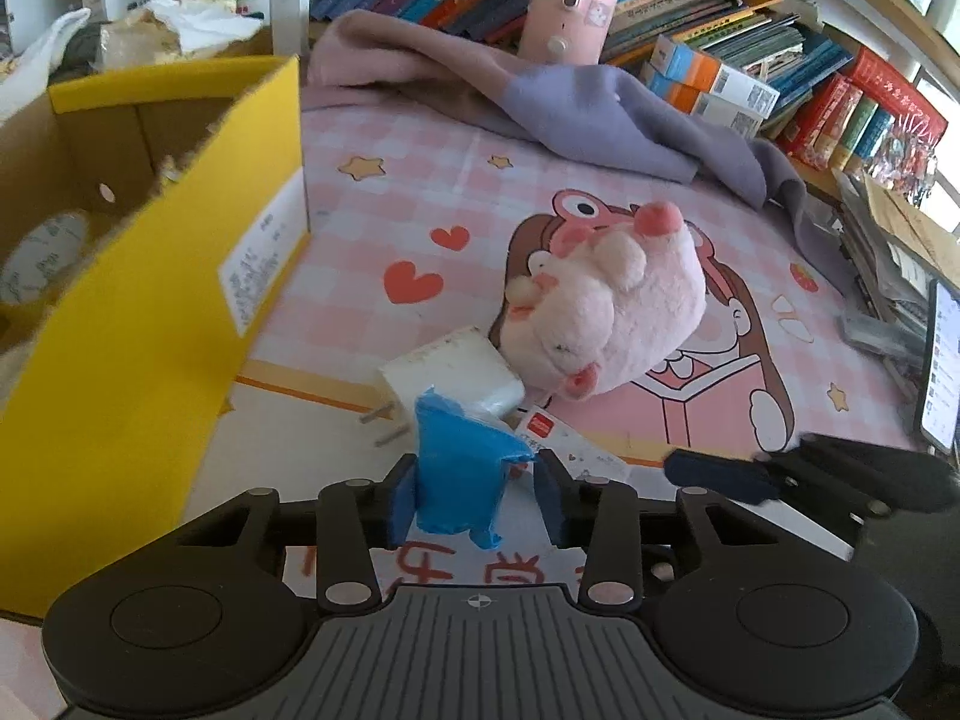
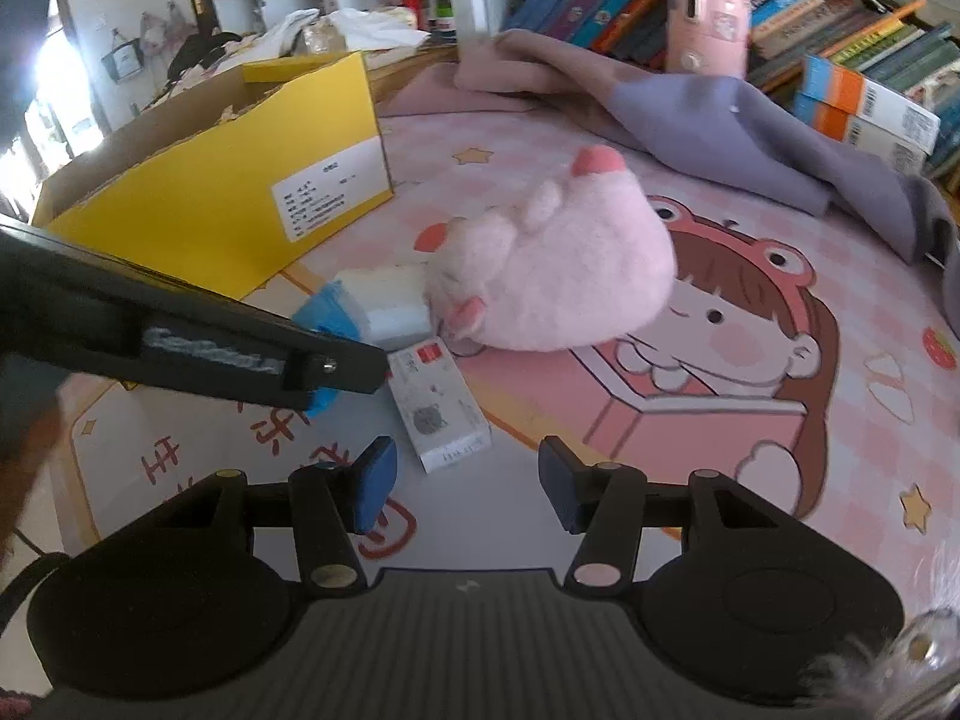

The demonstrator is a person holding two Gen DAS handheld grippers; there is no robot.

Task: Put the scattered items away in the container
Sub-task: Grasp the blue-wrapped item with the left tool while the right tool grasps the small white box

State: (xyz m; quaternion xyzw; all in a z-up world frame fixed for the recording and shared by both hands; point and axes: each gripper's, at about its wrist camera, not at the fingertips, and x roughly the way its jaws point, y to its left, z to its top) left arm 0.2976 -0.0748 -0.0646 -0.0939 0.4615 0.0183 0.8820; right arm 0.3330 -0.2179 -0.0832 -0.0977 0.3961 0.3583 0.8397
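Note:
A crumpled blue packet (image 1: pixel 459 474) sits between the pads of my left gripper (image 1: pixel 477 495). The left pad presses on it and the right pad meets its upper corner. Behind it lies a white block (image 1: pixel 450 369) with two metal prongs. A pink plush toy (image 1: pixel 612 318) rests beside that. The yellow cardboard box (image 1: pixel 180 300) stands open at the left. In the right wrist view my right gripper (image 2: pixel 468 483) is open and holds nothing. A small white carton with a red label (image 2: pixel 438 408) lies just ahead of it. The plush toy (image 2: pixel 558 276) and yellow box (image 2: pixel 210 204) lie beyond.
A lilac and pink blanket (image 1: pixel 600 114) is heaped at the back of the pink cartoon mat (image 2: pixel 750 420). Behind it are leaning books (image 1: pixel 750 30) and a pink cylinder (image 1: pixel 570 0). A phone (image 1: pixel 942 372) stands at the right edge.

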